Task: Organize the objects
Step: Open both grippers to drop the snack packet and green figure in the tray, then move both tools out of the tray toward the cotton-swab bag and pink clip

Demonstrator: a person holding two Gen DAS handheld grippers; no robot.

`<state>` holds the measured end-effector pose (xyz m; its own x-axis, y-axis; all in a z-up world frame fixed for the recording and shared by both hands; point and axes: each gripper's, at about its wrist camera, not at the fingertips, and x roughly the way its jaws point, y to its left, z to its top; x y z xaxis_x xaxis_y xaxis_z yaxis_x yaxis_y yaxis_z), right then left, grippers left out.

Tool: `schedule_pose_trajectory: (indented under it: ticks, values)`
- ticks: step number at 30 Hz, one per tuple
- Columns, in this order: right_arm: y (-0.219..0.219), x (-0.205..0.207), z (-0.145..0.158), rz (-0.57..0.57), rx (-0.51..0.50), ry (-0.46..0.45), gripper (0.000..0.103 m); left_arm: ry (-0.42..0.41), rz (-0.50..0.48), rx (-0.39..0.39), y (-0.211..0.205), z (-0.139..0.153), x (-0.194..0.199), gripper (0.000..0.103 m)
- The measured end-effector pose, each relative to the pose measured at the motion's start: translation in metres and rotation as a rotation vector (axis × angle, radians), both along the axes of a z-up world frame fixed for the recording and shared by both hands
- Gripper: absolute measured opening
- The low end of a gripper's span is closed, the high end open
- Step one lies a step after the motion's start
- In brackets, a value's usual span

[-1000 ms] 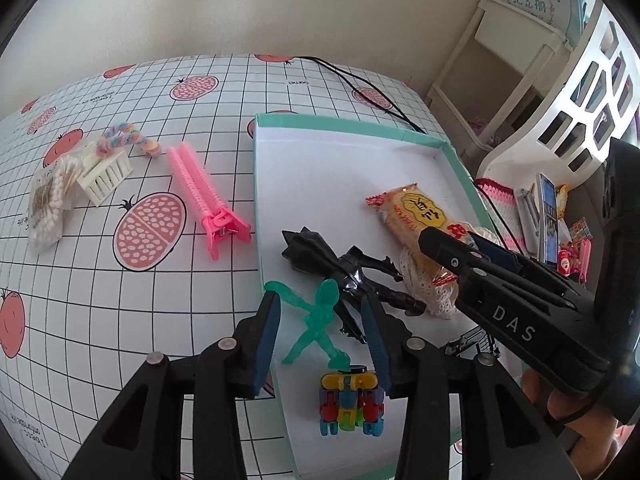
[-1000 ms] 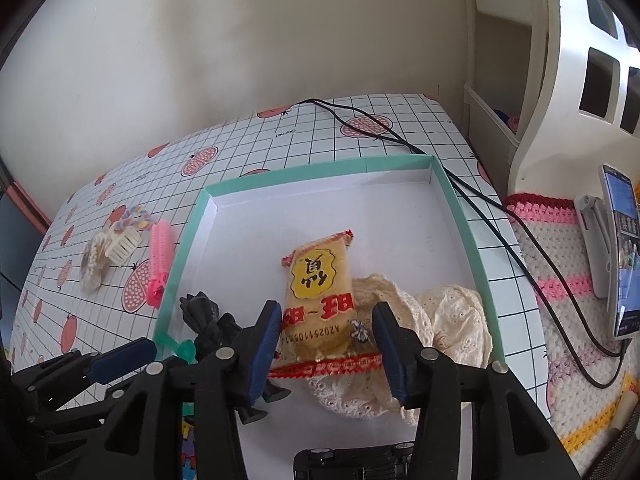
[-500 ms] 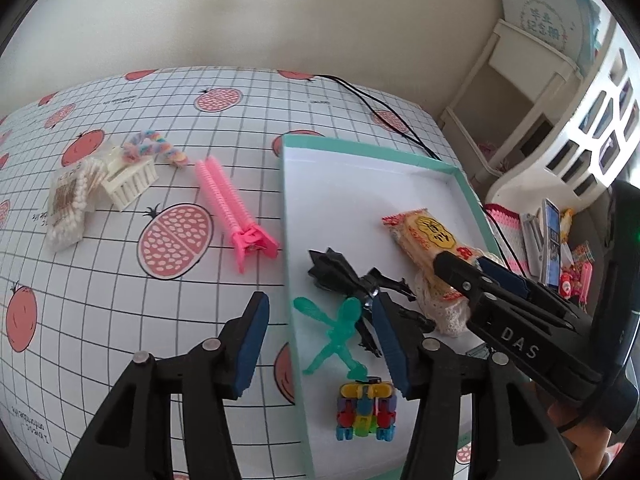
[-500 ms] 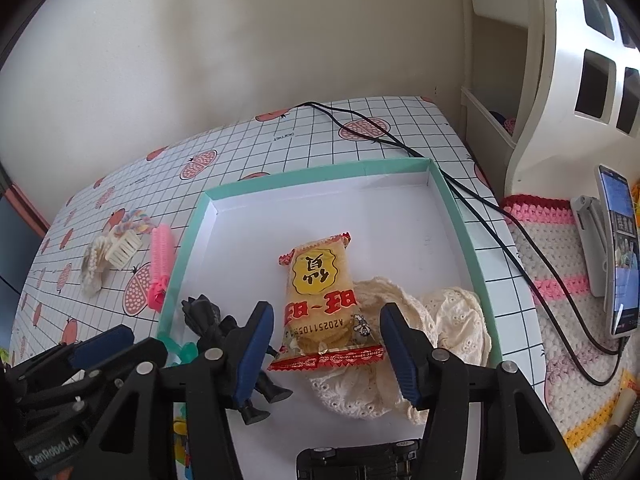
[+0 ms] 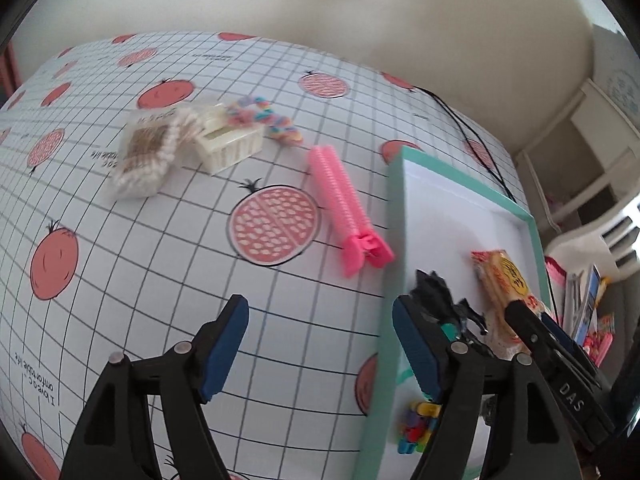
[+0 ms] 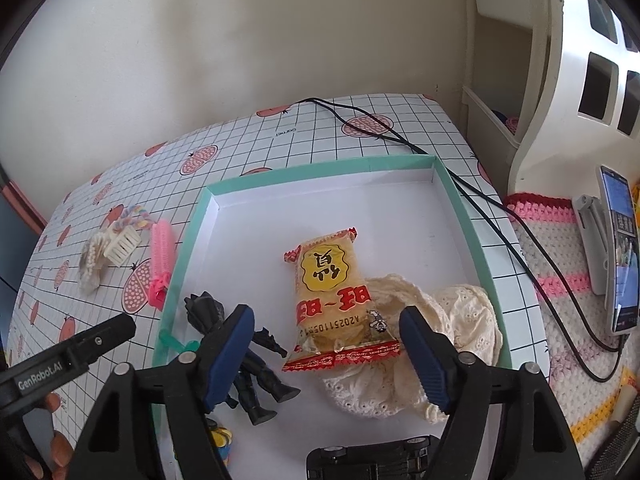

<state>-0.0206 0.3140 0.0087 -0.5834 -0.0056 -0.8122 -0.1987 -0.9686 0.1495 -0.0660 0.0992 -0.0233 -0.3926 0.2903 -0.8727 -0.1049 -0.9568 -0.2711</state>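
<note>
Left gripper [image 5: 320, 344] is hovering over the desk [image 5: 120, 280] with jaws spread and empty, facing the pink clip [image 5: 344, 208] lying just outside the tray's [image 6: 460, 208] left edge, likely next. Right gripper [image 6: 326, 350] is hanging over the tray, jaws spread, framing the snack [image 6: 332, 296], gripping nothing.

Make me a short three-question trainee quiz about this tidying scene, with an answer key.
1. True or false: the pink comb clip lies inside the teal tray.
2. What rests partly on the cream lace cloth? A) snack packet B) phone C) cable
3. Fill in: both the left gripper and the right gripper are ____.

Key: 1 false, it lies on the tablecloth beside the tray. 2 A, the snack packet. 3 open.
</note>
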Motion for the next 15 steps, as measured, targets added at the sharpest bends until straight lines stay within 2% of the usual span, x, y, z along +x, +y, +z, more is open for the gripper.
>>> schedule_pose_trajectory:
  ticks: [4,9,11,13,15]
  values:
    - [-0.003,-0.001,-0.001,0.001,0.009,-0.001,0.085,-0.004,0.036,-0.005,-0.009,-0.002,-0.001,0.088]
    - [-0.007,-0.003,-0.003,0.007,0.025,-0.001,0.089,0.008,0.057,-0.014,-0.014,-0.003,-0.004,0.088]
    - [-0.009,-0.003,-0.004,0.009,0.031,0.002,0.103,0.012,0.065,-0.017,-0.016,-0.003,-0.004,0.089]
    - [-0.011,-0.003,-0.003,0.014,0.038,0.009,0.103,0.014,0.072,-0.016,-0.019,-0.003,-0.005,0.097]
    - [-0.012,-0.003,-0.004,0.013,0.047,0.010,0.103,0.021,0.084,-0.010,-0.023,-0.002,-0.006,0.098]
